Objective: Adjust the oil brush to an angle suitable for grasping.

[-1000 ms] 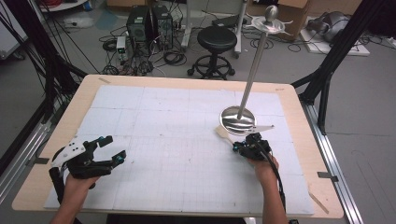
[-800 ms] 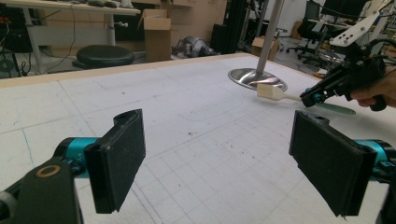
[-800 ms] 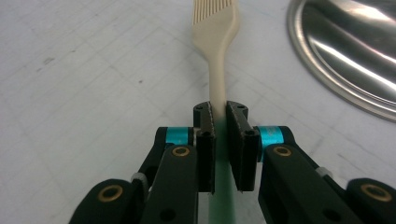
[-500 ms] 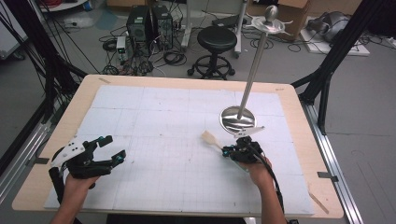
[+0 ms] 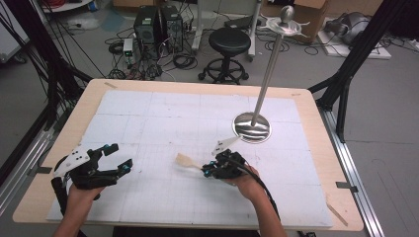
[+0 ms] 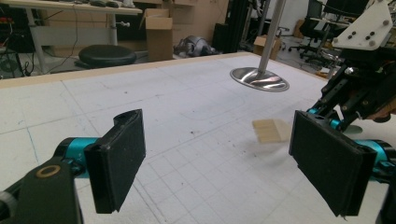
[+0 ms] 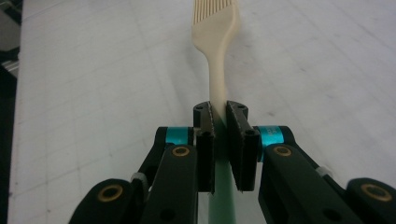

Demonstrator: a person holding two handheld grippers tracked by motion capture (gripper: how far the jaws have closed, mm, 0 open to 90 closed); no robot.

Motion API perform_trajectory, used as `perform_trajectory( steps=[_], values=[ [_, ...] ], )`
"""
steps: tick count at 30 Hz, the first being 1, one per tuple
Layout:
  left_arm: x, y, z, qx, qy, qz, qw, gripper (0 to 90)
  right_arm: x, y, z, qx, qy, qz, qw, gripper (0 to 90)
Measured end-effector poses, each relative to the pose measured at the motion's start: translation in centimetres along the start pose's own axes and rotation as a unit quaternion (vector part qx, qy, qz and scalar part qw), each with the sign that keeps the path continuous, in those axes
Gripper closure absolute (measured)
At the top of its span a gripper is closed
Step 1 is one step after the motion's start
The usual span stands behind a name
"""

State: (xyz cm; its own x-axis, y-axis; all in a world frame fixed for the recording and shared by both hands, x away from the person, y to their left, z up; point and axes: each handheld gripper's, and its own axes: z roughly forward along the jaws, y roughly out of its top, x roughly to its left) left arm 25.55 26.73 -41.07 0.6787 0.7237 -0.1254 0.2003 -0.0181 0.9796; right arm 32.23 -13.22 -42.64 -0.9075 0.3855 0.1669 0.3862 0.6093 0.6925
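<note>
My right gripper [image 5: 205,169] is shut on a basting brush [image 5: 187,160] with a cream bristle head and a green handle, low over the front middle of the white mat [image 5: 163,118]. In the right gripper view the jaws [image 7: 219,116] pinch the brush [image 7: 215,28] at its neck, head pointing away. My left gripper [image 5: 121,157] hovers open at the front left with nothing between its pads [image 6: 119,163]. From the left gripper view, the brush head [image 6: 272,130] lies ahead to the right, with the right gripper [image 6: 359,88] behind it.
A steel stand with a round base [image 5: 252,127] and a tall pole stands on the mat just behind the right gripper; the base [image 6: 259,78] also appears in the left gripper view. A thin wooden stick [image 5: 337,211] lies at the table's front right edge. A stool [image 5: 230,42] stands beyond the table.
My right gripper has carried the brush leftward and slightly nearer, away from the stand's base toward the front middle. The left gripper has stayed put.
</note>
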Motion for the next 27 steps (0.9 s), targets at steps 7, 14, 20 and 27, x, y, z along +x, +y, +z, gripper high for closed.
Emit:
perform_trajectory(
  steps=[7, 14, 20, 27],
  values=[
    [0.0, 0.0, 0.0, 0.003, 0.0, 0.001, 1.0, 18.9, 1.0, 1.2, 1.6, 0.012, 0.026, -0.021, 0.9994, 81.9],
    [0.0, -0.1, 0.1, 0.005, 0.0, -0.002, 1.0, 19.0, 1.9, 1.5, 2.5, 0.035, 0.038, -0.045, 0.9977, 81.7],
    [0.0, -0.1, 0.2, 0.006, 0.0, -0.003, 1.0, 19.1, 1.9, 1.2, 2.5, 0.029, 0.017, -0.033, 0.9989, 66.6],
    [-0.1, -0.1, 0.2, 0.011, -0.002, -0.001, 0.9999, 19.1, 2.5, 0.2, -0.2, -0.034, -0.037, -0.005, 0.9987, 69.4]
  ],
)
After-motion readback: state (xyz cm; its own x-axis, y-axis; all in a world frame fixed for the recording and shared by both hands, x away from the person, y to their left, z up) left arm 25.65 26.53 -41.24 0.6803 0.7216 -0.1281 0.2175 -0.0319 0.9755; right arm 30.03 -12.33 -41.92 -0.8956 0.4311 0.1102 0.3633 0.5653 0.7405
